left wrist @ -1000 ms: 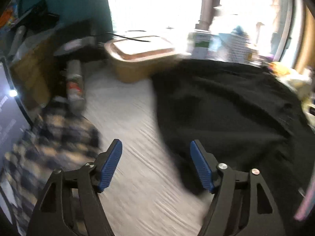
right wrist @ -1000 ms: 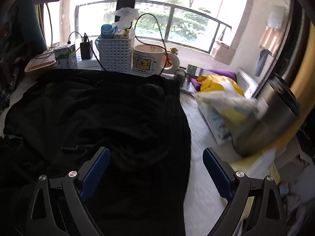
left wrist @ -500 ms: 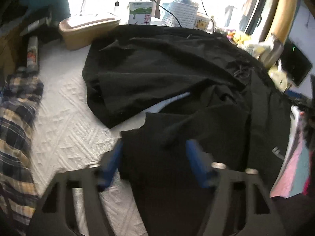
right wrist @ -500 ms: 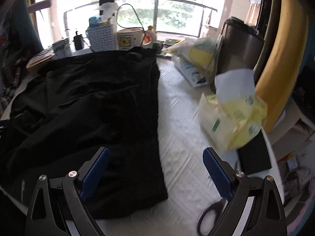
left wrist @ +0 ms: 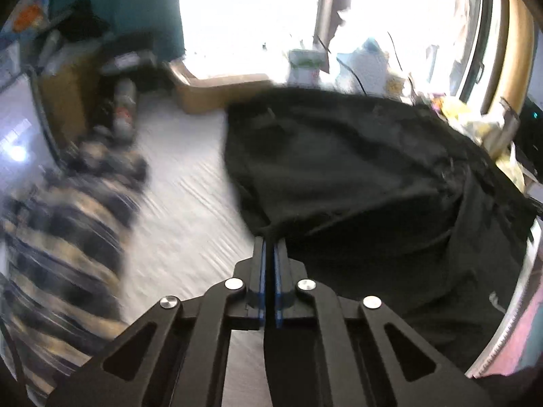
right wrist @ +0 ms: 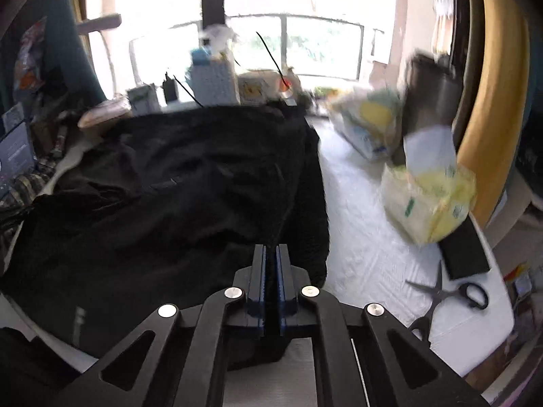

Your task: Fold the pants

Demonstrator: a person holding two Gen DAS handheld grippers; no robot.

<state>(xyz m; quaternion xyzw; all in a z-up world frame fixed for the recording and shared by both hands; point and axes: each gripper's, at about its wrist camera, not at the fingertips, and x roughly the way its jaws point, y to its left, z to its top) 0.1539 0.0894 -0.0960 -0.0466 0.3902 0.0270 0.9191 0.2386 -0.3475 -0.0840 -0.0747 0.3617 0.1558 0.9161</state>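
Note:
The black pants (left wrist: pixel 356 176) lie spread over a white quilted surface (left wrist: pixel 183 203), waist toward the window. My left gripper (left wrist: pixel 269 240) sits at their left near edge, its jaws closing tight with a pinch of black cloth drawn up between the blue pads. In the right wrist view the pants (right wrist: pixel 176 186) fill the left and middle. My right gripper (right wrist: pixel 270 249) is over their right side near the front edge, its jaws closing on a ridge of the fabric. Both views are blurred by motion.
A plaid garment (left wrist: pixel 61 224) lies at the left, and a tan box (left wrist: pixel 217 91) stands beyond it. Right of the pants are yellow-white bags (right wrist: pixel 427 200), a black flat object (right wrist: pixel 465 251) and scissors (right wrist: pixel 448 295). A white basket (right wrist: pixel 213 81) stands by the window.
Both grippers went from wide open to closed on the black fabric. The left one shifted to the pants' left edge, and the right one drew back toward their near right corner.

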